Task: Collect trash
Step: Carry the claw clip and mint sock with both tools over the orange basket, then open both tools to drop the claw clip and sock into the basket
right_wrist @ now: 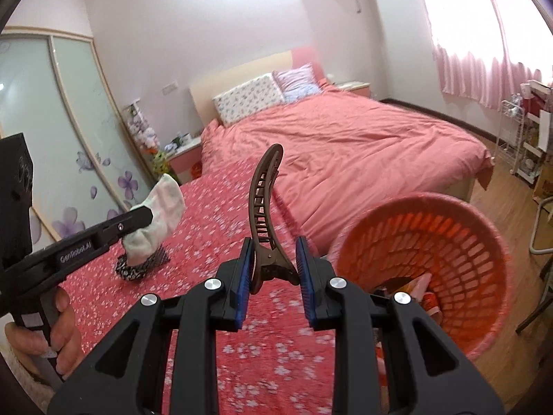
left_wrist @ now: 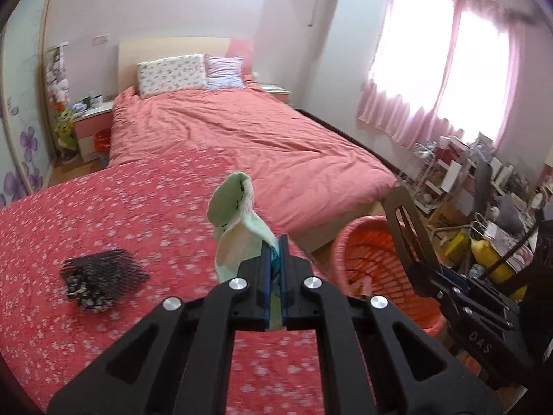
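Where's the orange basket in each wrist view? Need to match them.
Left wrist: orange basket sits right of centre, low, partly behind the right gripper and its brown hair clip.
Right wrist: same basket fills the lower right, rim towards the camera, some trash inside.
Shared landmark: the floral pillow at the headboard.
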Tool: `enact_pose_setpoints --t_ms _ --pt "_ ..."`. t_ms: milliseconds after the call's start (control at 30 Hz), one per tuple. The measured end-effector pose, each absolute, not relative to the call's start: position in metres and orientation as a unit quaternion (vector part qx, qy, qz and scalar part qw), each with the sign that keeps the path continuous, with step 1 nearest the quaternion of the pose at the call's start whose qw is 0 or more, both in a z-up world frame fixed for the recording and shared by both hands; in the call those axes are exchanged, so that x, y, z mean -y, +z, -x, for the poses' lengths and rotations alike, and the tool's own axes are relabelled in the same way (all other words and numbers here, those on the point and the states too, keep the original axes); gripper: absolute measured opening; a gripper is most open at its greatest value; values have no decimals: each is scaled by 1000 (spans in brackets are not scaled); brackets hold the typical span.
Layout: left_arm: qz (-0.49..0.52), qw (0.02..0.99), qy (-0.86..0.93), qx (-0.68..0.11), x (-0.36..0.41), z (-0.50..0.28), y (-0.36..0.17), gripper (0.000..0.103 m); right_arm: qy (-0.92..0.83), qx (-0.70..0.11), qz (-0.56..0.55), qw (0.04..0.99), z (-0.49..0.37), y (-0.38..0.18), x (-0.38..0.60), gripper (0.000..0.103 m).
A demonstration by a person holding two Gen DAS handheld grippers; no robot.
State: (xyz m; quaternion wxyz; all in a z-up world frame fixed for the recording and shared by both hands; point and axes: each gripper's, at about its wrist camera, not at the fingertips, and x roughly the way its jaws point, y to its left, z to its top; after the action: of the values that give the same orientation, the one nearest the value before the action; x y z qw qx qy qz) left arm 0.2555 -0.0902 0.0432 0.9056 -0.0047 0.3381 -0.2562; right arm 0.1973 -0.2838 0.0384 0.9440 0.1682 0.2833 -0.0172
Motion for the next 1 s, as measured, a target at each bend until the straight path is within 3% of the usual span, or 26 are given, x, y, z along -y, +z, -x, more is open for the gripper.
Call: enact_pose_setpoints --t_ms 500,1000 --pt "-24 867 -371 -331 206 -209 39 5 -116 -252 -210 938 -158 28 371 25" --pt "-55 835 -393 -381 275 -214 -18 7 -137 -267 -263 917 -162 -5 414 25"
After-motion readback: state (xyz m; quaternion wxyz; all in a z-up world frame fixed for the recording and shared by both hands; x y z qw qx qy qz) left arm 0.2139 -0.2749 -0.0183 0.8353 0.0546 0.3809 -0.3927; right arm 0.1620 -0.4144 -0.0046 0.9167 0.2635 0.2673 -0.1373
